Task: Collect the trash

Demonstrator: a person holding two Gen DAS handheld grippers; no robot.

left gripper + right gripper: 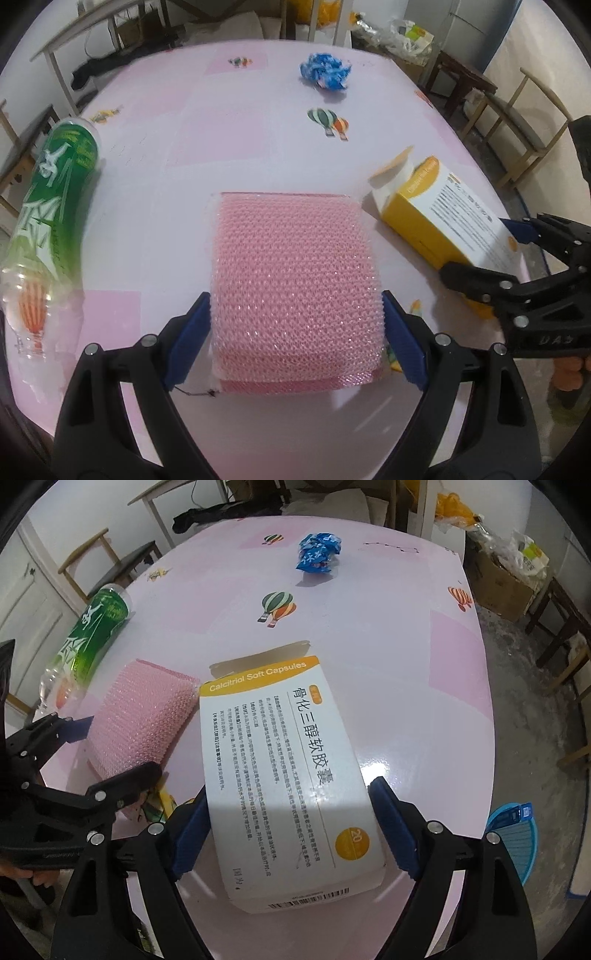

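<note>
Left gripper (295, 332) pinches the pink bubble wrap (291, 280) on the table (147, 221); right gripper (288, 827) clamps the box (288, 775), its underside hidden; bottle (48, 206) blurred.

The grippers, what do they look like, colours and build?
Both match: the left gripper and right gripper have black plastic two-finger frames with silver rivets and blue fingertip pads. The right gripper's body carries raised lettering I cannot read clearly. No cables show.
</note>
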